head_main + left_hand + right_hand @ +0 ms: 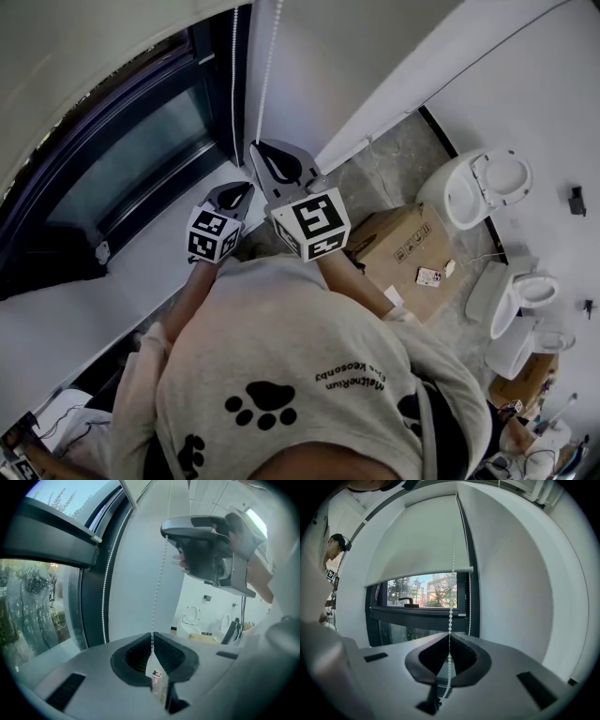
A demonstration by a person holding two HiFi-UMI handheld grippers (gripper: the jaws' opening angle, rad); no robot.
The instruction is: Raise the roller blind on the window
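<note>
White-walled room, grey stone floor (394, 159) with a brown cardboard box (403, 253) and white ceramic toilets (483, 187) on it. On the wall, dark-framed window (424, 592); white fabric roller blind (417, 541) is lowered over its upper part, bottom bar above the window handle. White bead chain (451, 597) hangs at the blind's right edge in two strands. Left gripper (152, 638) is clamped on one strand, with the right gripper (449, 644) clamped on the same strand just above it. Person in grey paw-print shirt (281, 375) stands close to the window.
</note>
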